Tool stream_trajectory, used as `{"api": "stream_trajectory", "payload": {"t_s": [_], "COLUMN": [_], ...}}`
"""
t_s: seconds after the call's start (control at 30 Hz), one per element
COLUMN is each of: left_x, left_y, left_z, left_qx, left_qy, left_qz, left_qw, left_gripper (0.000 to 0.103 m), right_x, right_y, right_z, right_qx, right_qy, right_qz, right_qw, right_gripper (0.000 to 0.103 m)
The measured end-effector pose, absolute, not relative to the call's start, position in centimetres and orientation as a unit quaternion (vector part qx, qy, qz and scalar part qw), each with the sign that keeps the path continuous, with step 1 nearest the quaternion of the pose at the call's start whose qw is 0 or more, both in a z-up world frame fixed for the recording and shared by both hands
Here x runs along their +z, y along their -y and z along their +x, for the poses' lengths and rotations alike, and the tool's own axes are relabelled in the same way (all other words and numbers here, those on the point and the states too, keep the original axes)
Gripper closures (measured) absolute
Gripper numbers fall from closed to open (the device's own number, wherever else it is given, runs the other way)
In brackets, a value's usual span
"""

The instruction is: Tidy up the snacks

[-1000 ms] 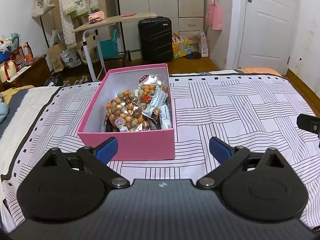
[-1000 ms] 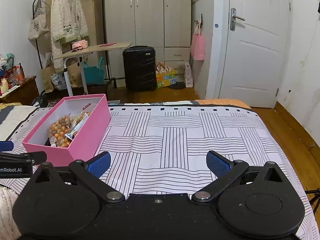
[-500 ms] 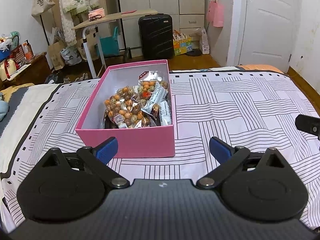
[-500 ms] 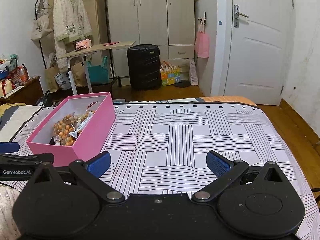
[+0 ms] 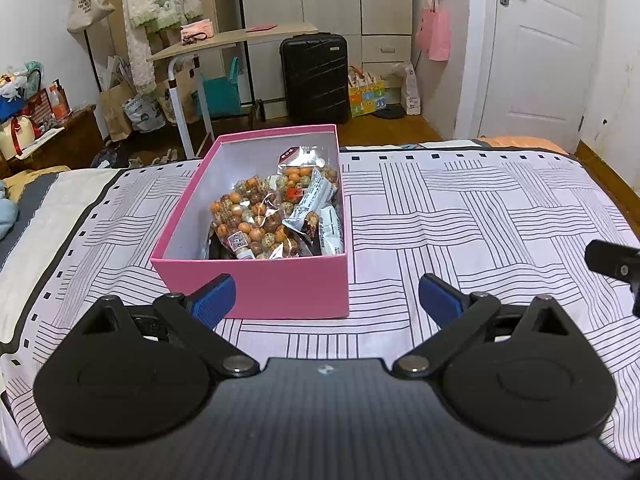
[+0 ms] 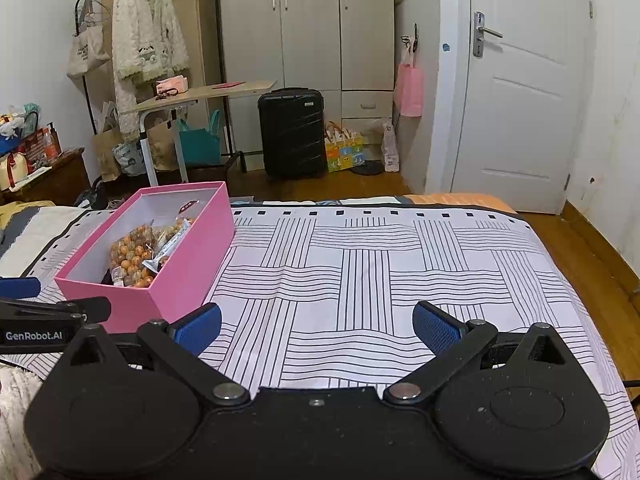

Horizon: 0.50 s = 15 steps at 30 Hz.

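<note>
A pink open box (image 5: 256,280) stands on the bed and holds several snack bags (image 5: 276,216), some with orange and brown balls, some white wrapped. My left gripper (image 5: 326,298) is open and empty, just in front of the box's near wall. My right gripper (image 6: 316,330) is open and empty over the striped bedspread, to the right of the box (image 6: 180,280). The snack bags (image 6: 138,256) also show in the right wrist view. The left gripper's tips (image 6: 52,308) show at the left edge of the right wrist view.
The striped bedspread (image 6: 380,272) covers the bed. Beyond the bed's far edge stand a black suitcase (image 5: 314,76), a tilted side table (image 5: 224,44), a clothes rack, bags and a white door (image 6: 520,120). A wardrobe stands behind.
Both grippers have drawn back and risen slightly, so the box looks a little farther and the view tilts up. Both stay open and empty.
</note>
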<state>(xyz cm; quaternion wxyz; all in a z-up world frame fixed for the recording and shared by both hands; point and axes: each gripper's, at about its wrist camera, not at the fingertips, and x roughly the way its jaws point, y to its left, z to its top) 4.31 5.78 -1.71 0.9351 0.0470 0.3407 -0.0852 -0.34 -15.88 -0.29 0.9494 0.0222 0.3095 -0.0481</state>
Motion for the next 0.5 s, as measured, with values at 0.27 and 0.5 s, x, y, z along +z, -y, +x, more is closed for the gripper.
{"api": "stream_trajectory", "payload": {"t_s": [0.27,0.5], "left_x": [-1.76,-1.80], "left_y": [-5.77,-5.84], "left_z": [4.20,4.34], "left_qx": [-0.084,-0.066], "left_qy": [-0.340,-0.334], "left_qz": [0.047,0.053], "left_qw": [0.936,0.939], "left_gripper": [0.002,0.001], "right_x": [-0.38,-0.64], "right_y": [16.04,16.19], "right_z": [-0.18,-0.07], "right_qx": [-0.051,-0.050], "right_qy": [-0.314,-0.321], "right_qz": [0.024,0.027], "right_qw": [0.948,0.945], "right_gripper": [0.000,0.000]}}
